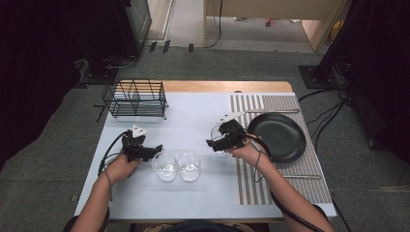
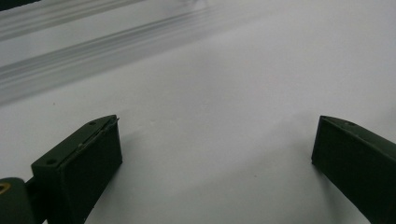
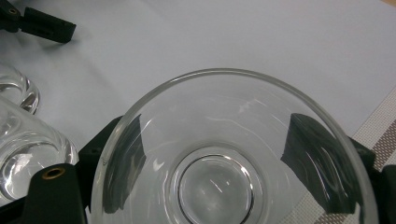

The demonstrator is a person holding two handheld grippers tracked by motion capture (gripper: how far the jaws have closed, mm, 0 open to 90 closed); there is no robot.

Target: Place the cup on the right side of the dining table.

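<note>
right gripper (image 1: 215,143): fingers clamped on a clear glass bowl (image 3: 233,149), one finger on each side of its wall. Both seen through the glass in the right gripper view. Log-wise tight, and frames agree: pads pressed on the glass.
glass bowl: mouth up, round base visible through it. In the high view it (image 1: 218,140) sits at the tip of the right gripper, over the white surface (image 1: 183,125), just beside the left edge of the striped placemat (image 1: 290,183). Can't tell whether it rests on the surface or is lifted.
left gripper (image 1: 155,149): fingers (image 2: 84,168) spread wide, nothing between them, bare white surface in the gap. Low over the surface, pointing toward the two glasses.
two glasses (image 1: 177,166): clear, upright, side by side and touching or nearly so, near the front middle of the surface. Left one just beside the left gripper's tips. They also show at the left edge of the right gripper view (image 3: 28,154).
black plate (image 1: 277,137): on the placemat, right of the held bowl, near it but apart.
cutlery: one piece (image 1: 270,111) behind the plate, one (image 1: 302,177) in front, both on the placemat. Too small to tell which kind.
wire rack (image 1: 136,98): black, back left of the surface, well apart from both grippers.
hands: left hand (image 1: 122,166) and right hand (image 1: 245,151) each wrapped round a gripper body, cables trailing back.
</note>
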